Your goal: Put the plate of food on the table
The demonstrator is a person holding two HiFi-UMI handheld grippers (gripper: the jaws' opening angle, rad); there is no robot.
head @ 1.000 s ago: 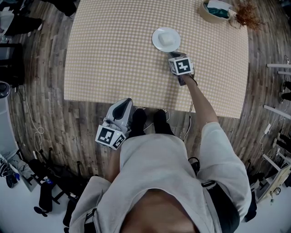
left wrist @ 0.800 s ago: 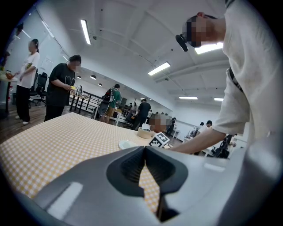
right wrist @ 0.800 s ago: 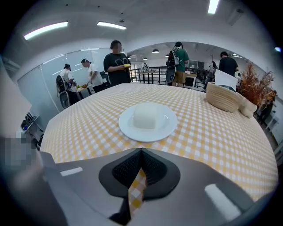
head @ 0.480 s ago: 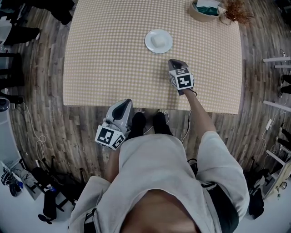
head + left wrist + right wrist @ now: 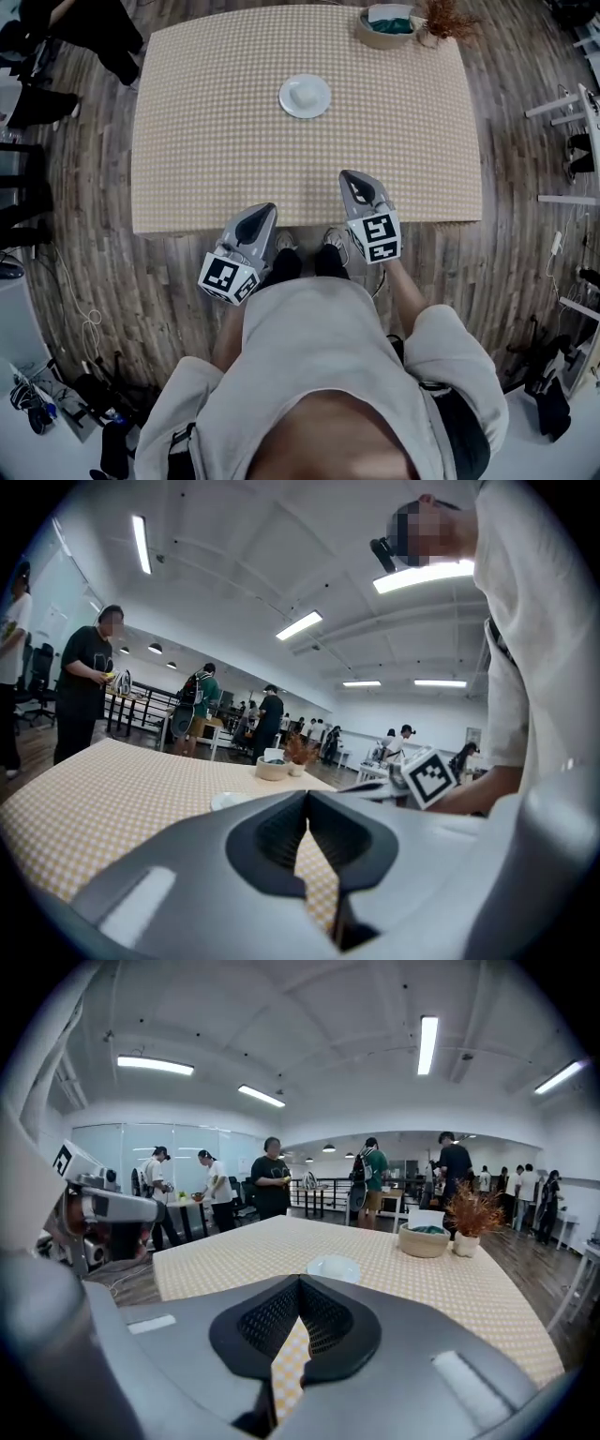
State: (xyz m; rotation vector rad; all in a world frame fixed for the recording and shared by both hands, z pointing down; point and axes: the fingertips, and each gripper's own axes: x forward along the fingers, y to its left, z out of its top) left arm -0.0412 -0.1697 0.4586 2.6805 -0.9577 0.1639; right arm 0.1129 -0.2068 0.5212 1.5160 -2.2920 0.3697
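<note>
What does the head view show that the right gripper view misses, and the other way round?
Only the head view: the person's shoes and the marker cube on the right claw. Only the right gripper view: ceiling lights, bystanders beyond the table, and that claw's jaws shut with nothing between them. Both: the plate, bowl, plant, table and left claw.

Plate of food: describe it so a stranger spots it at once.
Find the checkered table. Past its middle sits the plate of food, alone. It is flat and white, unlike the tan bowl and dried plant at the far right corner.
</note>
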